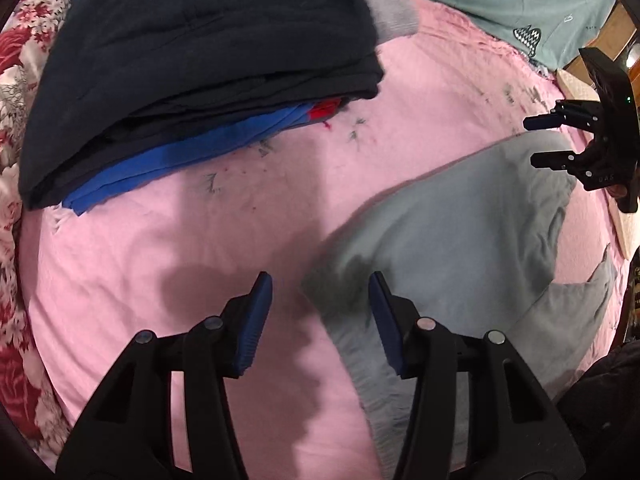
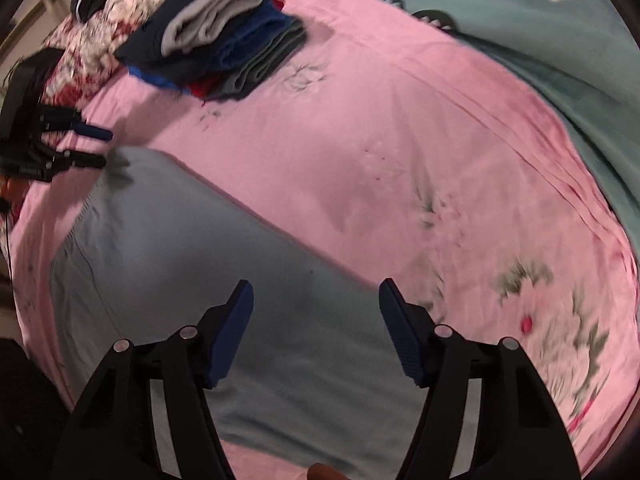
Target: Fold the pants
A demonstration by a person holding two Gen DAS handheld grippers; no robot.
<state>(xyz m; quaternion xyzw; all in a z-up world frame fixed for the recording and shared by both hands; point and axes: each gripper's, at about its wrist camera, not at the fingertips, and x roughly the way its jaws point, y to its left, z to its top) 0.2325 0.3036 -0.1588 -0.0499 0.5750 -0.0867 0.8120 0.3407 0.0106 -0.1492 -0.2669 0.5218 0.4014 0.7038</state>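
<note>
While the grey pants (image 2: 208,264) lie spread on the pink bed sheet (image 1: 168,248), we judge the folding to be at an early stage: the cloth looks laid out long and mostly flat, possibly already doubled leg over leg, though we cannot tell that for sure, and the shortening folds are not yet made. Our left hand-held gripper (image 1: 320,316) hovers with its fingers spread apart and nothing between them, just over one end of the pants where the grey edge meets the pink sheet. Our right hand-held gripper (image 2: 316,324) is likewise released and empty, poised over the other stretch of the garment. Seen from the left wrist view, that right tool sits at the far end of the cloth, well apart from the left one, so we seem placed to take both ends. What is left, as we read it, is to pinch the ends, bring one over the other, and set the result with the pile of folded clothes (image 2: 216,36) at the far side of the bed. The pants look like soft, matte, thick knit fabric with gentle creases and a stitched seam near one end; they should drape and sag once lifted. The sheet is smooth with a faint flower print, the pile holds dark, blue, red and grey layers, and a teal blanket (image 2: 540,40) borders the bed
</note>
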